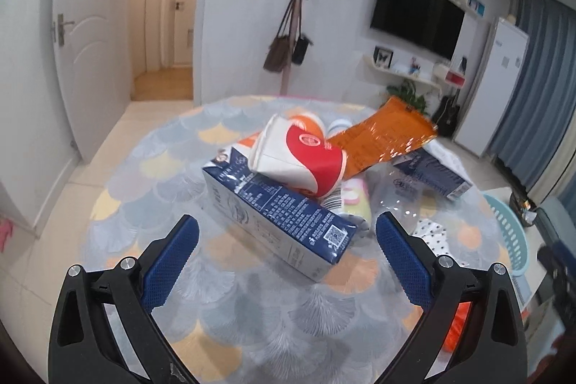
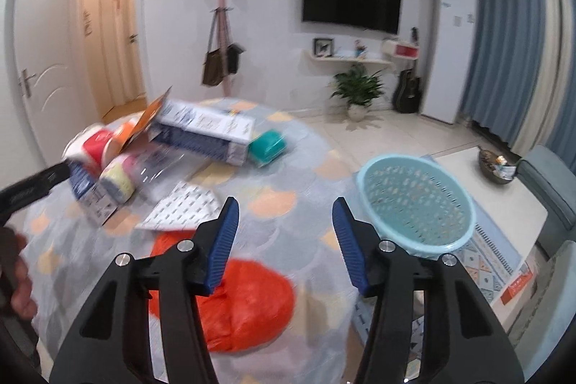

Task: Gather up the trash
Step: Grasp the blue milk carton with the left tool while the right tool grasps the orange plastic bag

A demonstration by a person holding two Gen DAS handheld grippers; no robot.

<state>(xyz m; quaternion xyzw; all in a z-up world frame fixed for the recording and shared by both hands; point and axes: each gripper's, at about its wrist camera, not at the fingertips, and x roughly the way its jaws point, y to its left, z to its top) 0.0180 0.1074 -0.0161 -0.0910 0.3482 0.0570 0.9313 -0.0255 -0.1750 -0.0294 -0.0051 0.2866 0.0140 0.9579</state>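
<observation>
The left gripper [image 1: 286, 233] hangs over the round bench [image 1: 151, 175] with its jaws spread wide, and the near end of a blue milk carton [image 1: 277, 215] lies between them, untouched. A red-and-white paper cup [image 1: 298, 161] lies tipped on that carton, with an orange wrapper [image 1: 381, 139] propped behind it. The right gripper [image 2: 284, 218] is apart and empty, above an orange plastic bag [image 2: 252, 305]. A light-blue basket [image 2: 417, 200] sits just beyond the bench's edge.

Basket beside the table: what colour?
Light blue-turquoise, perforated basket; the right wrist view shows it best.
</observation>
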